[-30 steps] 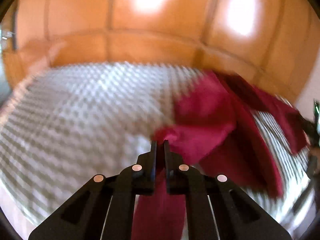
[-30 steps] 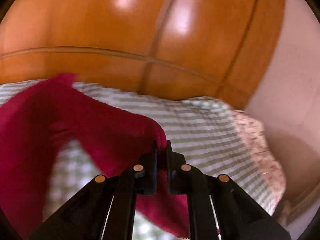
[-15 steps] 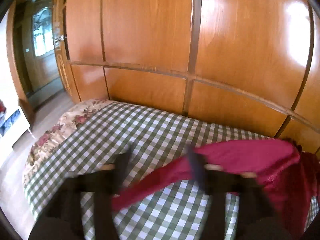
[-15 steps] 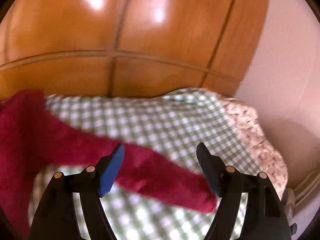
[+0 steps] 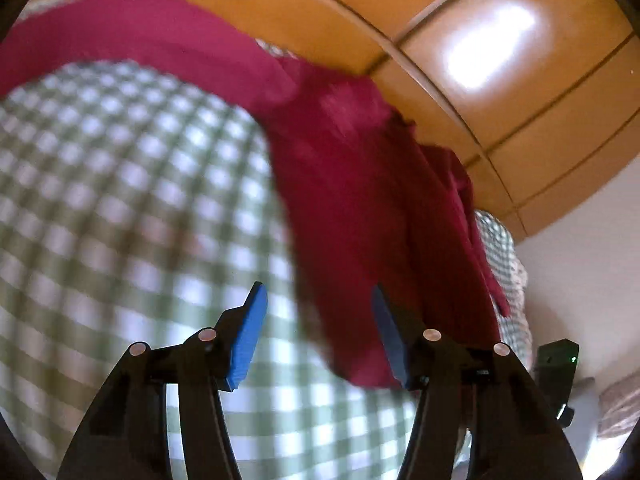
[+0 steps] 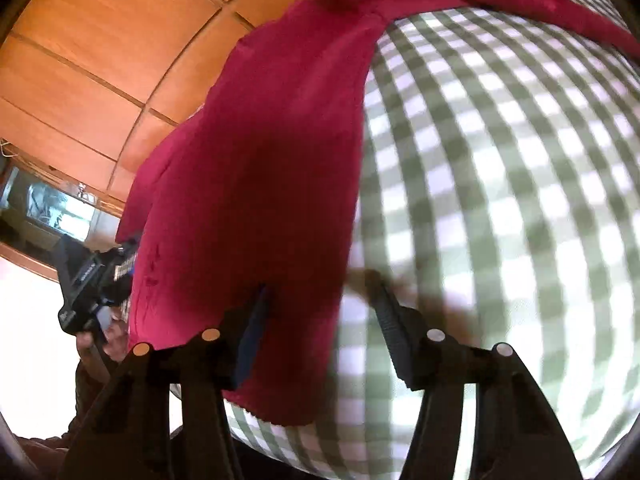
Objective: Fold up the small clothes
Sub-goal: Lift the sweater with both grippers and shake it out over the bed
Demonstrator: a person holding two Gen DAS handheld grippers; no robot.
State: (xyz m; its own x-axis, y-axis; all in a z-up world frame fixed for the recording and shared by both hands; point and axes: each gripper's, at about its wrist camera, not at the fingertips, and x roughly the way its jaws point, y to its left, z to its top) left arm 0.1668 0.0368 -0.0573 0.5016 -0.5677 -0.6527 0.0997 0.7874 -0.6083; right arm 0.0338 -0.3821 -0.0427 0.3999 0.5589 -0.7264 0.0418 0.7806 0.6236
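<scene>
A red garment [image 5: 360, 200] lies spread on the green-and-white checked bed cover [image 5: 120, 200], one long sleeve stretching away to the far left. My left gripper [image 5: 318, 320] hovers low over its near corner. Its blue-padded jaws are closing, with the garment's edge between them by the right finger and no grip showing. In the right wrist view the garment [image 6: 260, 180] runs up the left side, its other sleeve trailing to the far right. My right gripper [image 6: 320, 316] is closing too; the cloth's near hem covers its left finger, and checked cover [image 6: 500, 200] shows by the right finger.
Orange wooden wardrobe panels [image 5: 480, 60] stand right behind the bed. The other gripper [image 6: 88, 280], held in a hand, shows at the left of the right wrist view. A doorway [image 6: 52, 208] lies beyond it. A pale wall [image 5: 580, 260] is on the right.
Both grippers were shut on the raised garment, then opened and let it fall onto the bed. Both have since dropped and tilted down towards its near hem, jaws narrower.
</scene>
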